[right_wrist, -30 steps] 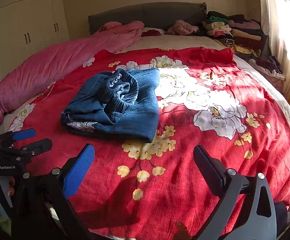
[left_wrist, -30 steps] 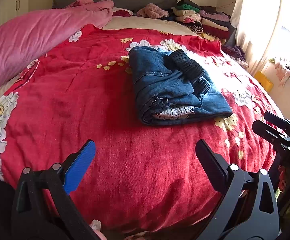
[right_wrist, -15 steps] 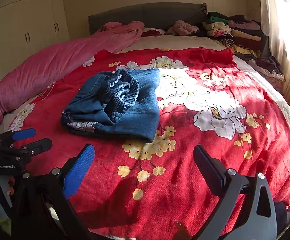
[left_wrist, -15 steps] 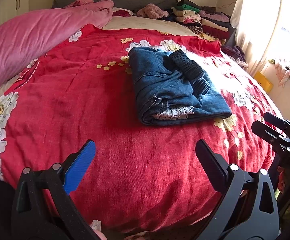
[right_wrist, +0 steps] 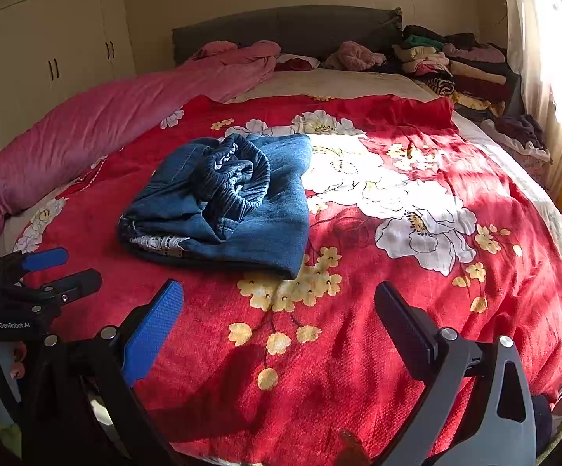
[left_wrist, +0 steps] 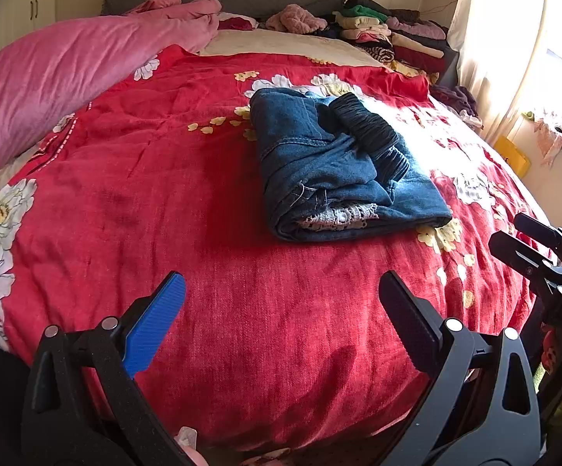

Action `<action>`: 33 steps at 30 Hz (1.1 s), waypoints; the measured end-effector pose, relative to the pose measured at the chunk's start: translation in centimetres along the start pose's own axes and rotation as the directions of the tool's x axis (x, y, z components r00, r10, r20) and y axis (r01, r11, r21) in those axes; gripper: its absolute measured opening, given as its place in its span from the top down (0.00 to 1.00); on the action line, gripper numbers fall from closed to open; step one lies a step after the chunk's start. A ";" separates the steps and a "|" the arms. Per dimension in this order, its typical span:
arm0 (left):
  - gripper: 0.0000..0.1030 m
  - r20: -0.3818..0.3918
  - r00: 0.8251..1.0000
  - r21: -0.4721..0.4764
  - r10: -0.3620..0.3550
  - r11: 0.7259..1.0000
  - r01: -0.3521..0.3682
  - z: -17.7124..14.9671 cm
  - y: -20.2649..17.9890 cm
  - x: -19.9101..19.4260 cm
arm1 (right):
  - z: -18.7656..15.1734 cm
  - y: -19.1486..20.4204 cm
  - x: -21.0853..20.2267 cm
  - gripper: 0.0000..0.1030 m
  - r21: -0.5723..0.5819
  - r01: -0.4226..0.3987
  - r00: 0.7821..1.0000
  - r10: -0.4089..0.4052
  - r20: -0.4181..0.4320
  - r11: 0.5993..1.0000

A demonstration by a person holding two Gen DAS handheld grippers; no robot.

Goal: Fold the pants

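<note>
The pants (left_wrist: 343, 167) are blue denim, thick and a bit rough, folded into a chunky square bundle that lies on the red blanket (left_wrist: 164, 202) near the middle of the bed. A stretchy, ribbed waistband (right_wrist: 238, 182) sits bunched on top, and a bit of pale lace (left_wrist: 339, 215) peeks out of the folded edge that faces the grippers. The blanket looks soft and fuzzy, with big white flowers and small yellow ones, and bright sun falls across its right side. The left gripper (left_wrist: 281, 306) hangs over the near edge of the bed with its jaws spread wide and nothing in them — one finger pad is blue and ridged, the other black. The right gripper (right_wrist: 279, 314) is wide open too, empty, well apart from the pants. Nothing lies between the grippers and the bundle, just bare blanket. A long, puffy pink quilt (left_wrist: 59, 73) is rolled up along the left side. Stacks of folded clothes (right_wrist: 463, 73) sit at the far right corner, by a grey padded headboard (right_wrist: 288, 27). Cream cupboard doors (right_wrist: 48, 50) stand on the left — and a pale curtain (left_wrist: 490, 39) hangs on the right.
</note>
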State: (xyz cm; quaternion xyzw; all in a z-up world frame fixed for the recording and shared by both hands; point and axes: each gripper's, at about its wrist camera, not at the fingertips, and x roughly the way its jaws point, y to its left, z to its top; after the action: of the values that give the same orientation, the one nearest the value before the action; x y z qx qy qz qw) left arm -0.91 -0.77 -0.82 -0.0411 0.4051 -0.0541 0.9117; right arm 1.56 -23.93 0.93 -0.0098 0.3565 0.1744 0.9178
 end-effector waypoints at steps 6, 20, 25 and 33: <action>0.09 0.000 1.000 0.000 0.001 1.000 -0.001 0.0 0.1 0.0 | 0.0 0.1 0.1 0.04 -0.004 0.003 1.000 -0.003 0.001 1.000; 0.09 0.002 1.000 -0.006 -0.008 1.000 0.008 0.1 0.3 -0.2 | -0.1 0.2 0.1 0.04 -0.006 0.005 1.000 -0.005 0.000 1.000; 0.09 0.003 1.000 -0.006 -0.006 1.000 0.006 0.2 0.4 -0.3 | -0.1 0.1 0.1 0.04 -0.007 0.007 1.000 -0.007 -0.001 1.000; 0.09 -0.005 1.000 -0.015 -0.006 1.000 0.006 0.3 0.7 -0.4 | -0.2 -0.1 0.2 0.04 -0.008 0.009 1.000 -0.009 -0.008 1.000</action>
State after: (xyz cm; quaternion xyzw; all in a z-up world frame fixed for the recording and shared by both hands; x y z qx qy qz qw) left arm -0.96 0.03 -0.39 -0.0489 0.4078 -0.0540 0.9102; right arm 1.56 -23.97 0.62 -0.0158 0.3593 0.1714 0.9172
